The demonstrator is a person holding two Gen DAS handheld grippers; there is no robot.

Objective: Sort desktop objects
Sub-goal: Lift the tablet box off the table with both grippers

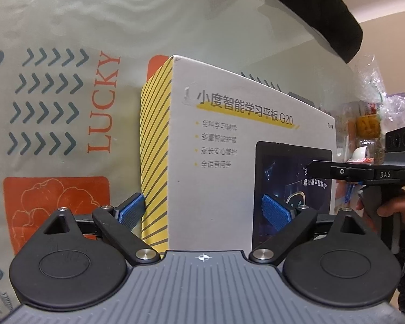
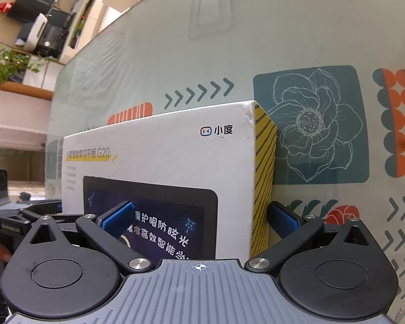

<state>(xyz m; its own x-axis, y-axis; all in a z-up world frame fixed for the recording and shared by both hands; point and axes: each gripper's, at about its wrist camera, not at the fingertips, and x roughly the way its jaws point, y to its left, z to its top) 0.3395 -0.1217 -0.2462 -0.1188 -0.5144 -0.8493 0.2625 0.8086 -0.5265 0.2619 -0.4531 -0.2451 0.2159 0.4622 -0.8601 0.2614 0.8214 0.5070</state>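
A white tablet box (image 1: 229, 145) with yellow striped sides lies on the patterned table. My left gripper (image 1: 205, 210) straddles its left end: one blue pad (image 1: 132, 210) is against the striped side, the other pad (image 1: 276, 212) is over the printed top. My right gripper (image 2: 199, 221) straddles the other end of the box (image 2: 170, 156): one pad (image 2: 283, 222) is against the striped side, the other pad (image 2: 118, 220) is over the top. The right gripper's body also shows in the left wrist view (image 1: 370, 170).
The glass-covered table (image 1: 67, 108) carries a printed cloth with arrows, flowers and "LUCKY". Crinkled plastic bags with snacks (image 1: 375, 113) lie at the right. A dark cushion (image 1: 334, 13) sits past the table's edge. A shelf with plants (image 2: 10, 64) stands beyond the table.
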